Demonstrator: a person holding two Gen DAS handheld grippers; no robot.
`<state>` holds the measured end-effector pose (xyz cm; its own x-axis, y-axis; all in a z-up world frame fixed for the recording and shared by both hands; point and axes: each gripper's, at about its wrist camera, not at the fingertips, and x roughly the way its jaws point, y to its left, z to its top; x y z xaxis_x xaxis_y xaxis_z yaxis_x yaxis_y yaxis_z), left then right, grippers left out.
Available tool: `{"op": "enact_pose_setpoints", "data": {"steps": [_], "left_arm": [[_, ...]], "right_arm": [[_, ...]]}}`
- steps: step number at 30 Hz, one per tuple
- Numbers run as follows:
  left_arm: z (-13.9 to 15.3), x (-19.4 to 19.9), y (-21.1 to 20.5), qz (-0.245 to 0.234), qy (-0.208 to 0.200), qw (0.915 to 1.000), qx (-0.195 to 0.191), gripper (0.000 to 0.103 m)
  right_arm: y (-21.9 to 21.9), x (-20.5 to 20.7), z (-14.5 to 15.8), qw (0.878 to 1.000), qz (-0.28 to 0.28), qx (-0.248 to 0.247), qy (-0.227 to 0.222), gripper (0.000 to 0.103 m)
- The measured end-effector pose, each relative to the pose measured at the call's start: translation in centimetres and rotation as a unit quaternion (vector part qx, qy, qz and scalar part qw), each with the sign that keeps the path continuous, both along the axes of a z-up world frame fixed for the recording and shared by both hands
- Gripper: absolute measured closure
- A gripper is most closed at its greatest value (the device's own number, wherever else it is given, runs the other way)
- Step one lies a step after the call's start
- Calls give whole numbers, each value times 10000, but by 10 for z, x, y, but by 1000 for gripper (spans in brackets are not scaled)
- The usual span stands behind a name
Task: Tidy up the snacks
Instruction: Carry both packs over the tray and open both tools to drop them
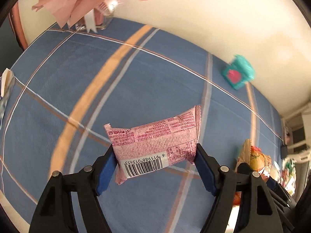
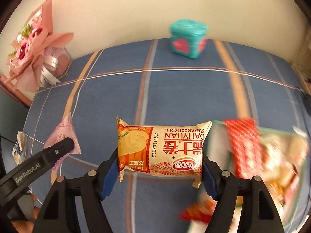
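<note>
My left gripper (image 1: 156,155) is shut on a pink snack pack (image 1: 155,145) with its barcode side up, held lengthwise between the blue pads above the blue checked tablecloth (image 1: 136,77). My right gripper (image 2: 160,161) is shut on an orange and cream Swiss roll pack (image 2: 161,149), also clamped by its two ends. In the right wrist view the left gripper (image 2: 58,147) shows at the left with the pink pack (image 2: 62,134) in it. In the left wrist view the Swiss roll pack (image 1: 258,161) shows at the right.
A teal box (image 2: 187,38) with a red heart stands at the table's far edge by the wall. A pink bouquet (image 2: 33,52) sits at the far left corner. A blurred pile of snack packs (image 2: 262,161) lies at the right. A crumpled wrapper (image 2: 19,149) lies at the left edge.
</note>
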<state>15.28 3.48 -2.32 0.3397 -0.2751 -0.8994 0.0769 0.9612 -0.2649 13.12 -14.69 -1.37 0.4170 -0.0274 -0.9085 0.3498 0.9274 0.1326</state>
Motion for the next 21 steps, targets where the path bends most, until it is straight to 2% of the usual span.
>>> {"op": "enact_pose_setpoints", "data": {"steps": [5,10,17,21], "left_arm": [[25,-43,-44,-336,-255,9990,-119,26],[36,-95,-93,-879,-338,9952,-266,26],[24,-140,-148,-1521,-339,9878,-23,26],[11,-149,-167,-1726,-228,9846,164,26]], "right_arm": [[-39,-67,21,9980,-553,137,-263,27],[-83,-124,27,9942,-1053,-44,-210,27],[-130,-181,12,9880,-1545,64,66,26],[-143,-192,9,9868,-1617,87,104,26]]}}
